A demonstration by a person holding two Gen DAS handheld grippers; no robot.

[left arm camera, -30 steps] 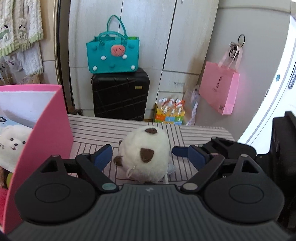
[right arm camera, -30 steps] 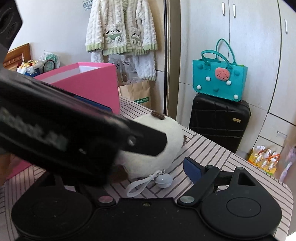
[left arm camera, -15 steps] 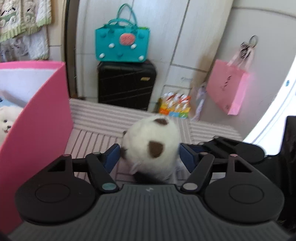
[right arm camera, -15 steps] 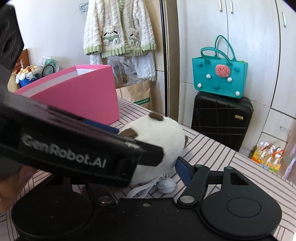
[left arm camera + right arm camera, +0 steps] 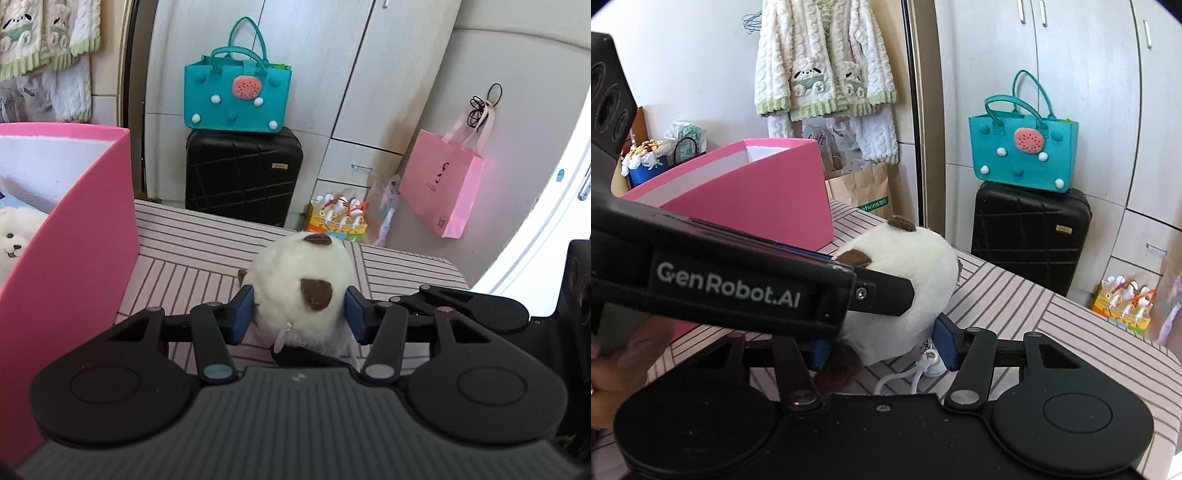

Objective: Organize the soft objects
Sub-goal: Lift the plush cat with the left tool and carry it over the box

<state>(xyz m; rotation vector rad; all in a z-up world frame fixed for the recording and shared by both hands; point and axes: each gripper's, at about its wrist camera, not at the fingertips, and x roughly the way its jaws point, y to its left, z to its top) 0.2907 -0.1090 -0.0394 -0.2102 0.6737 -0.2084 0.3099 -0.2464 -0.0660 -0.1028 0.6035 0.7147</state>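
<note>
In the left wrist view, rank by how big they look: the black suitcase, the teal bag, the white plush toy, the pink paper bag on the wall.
1. black suitcase
2. teal bag and white plush toy: look alike; the toy sits far nearer the camera, so unranked
3. pink paper bag

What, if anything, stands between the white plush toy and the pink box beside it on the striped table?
Nothing visible does. The plush toy sits between the pads of both the left gripper and the right gripper, whose jaws are closing. Bare striped table lies between it and the pink box.
</note>
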